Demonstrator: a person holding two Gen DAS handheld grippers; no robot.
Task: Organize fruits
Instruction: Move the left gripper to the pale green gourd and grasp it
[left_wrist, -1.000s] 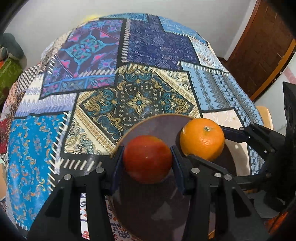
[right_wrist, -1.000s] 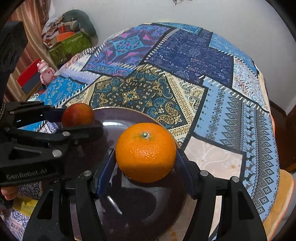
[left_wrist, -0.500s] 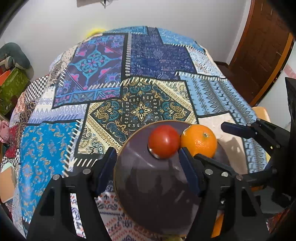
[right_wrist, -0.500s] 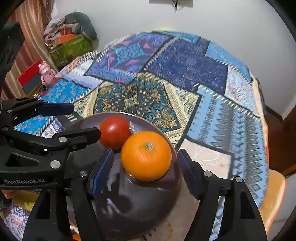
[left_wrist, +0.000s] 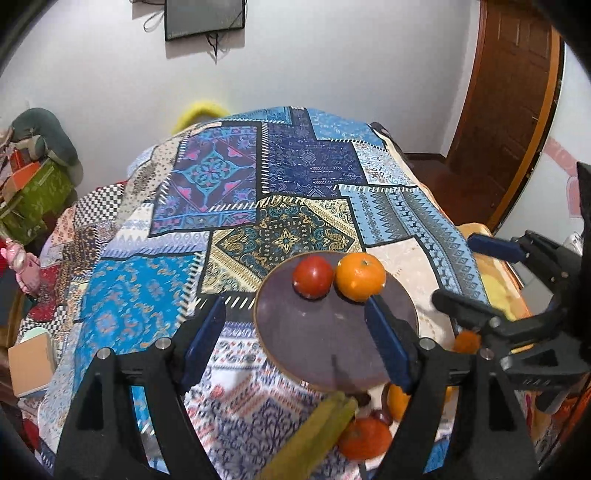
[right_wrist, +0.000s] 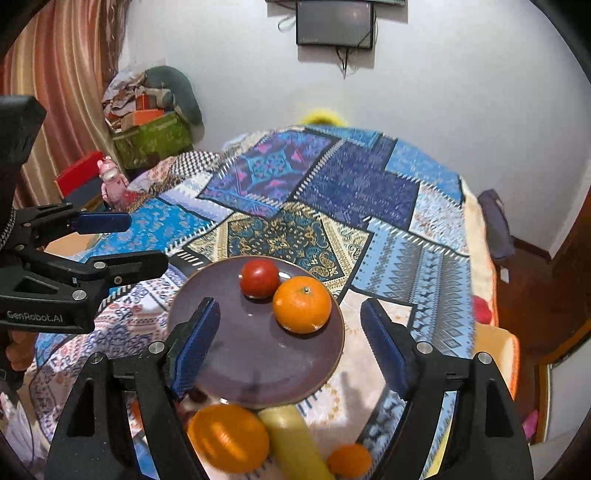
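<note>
A dark round plate (left_wrist: 325, 350) (right_wrist: 236, 354) lies on the patchwork tablecloth. A red apple (left_wrist: 312, 276) (right_wrist: 259, 277) and an orange (left_wrist: 359, 276) (right_wrist: 301, 304) sit side by side at its far part. My left gripper (left_wrist: 299, 341) is open and empty, raised above the plate's near side. My right gripper (right_wrist: 290, 349) is open and empty above the plate. More fruit lies near the plate's front edge: an orange (right_wrist: 228, 437), a yellow-green banana (right_wrist: 291, 439) (left_wrist: 314, 432), a small orange (right_wrist: 349, 459) and an orange fruit (left_wrist: 364, 437).
The patchwork cloth (left_wrist: 221, 192) covers the table far beyond the plate. Boxes and clutter (right_wrist: 147, 125) stand at the left wall. A wooden door (left_wrist: 509, 103) is at the right. The right gripper shows at the right in the left wrist view (left_wrist: 517, 295).
Both grippers opened, leaving the apple and the orange on the plate, then pulled back and up. The loose fruit near the front edge came into view.
</note>
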